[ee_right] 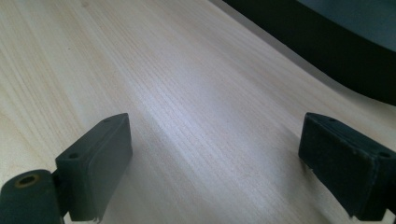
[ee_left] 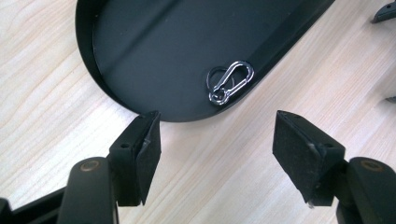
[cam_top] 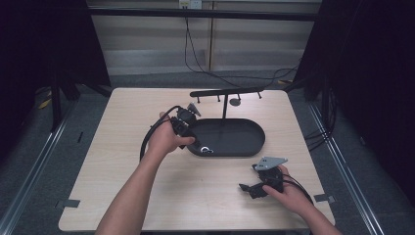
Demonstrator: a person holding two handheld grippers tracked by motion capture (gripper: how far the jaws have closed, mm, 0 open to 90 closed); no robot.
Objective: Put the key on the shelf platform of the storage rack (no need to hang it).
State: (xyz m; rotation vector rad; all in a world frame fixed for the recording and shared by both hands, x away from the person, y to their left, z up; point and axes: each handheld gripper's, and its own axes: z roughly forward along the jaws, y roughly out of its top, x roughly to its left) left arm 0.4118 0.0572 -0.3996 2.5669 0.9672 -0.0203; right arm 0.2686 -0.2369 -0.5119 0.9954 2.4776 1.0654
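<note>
The left gripper [ee_left: 217, 140] hangs over the tray [ee_left: 140, 56] edge, jaws spread, near a carabiner [ee_left: 231, 82]. The right gripper [ee_right: 215, 163] is spread wide above the bare table [ee_right: 187, 93].

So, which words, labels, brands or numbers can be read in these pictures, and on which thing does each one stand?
None can be read.
The carabiner, the tray, the stand and both grippers show no print.
Some pale tags at the top of the high view are too small to read.
</note>
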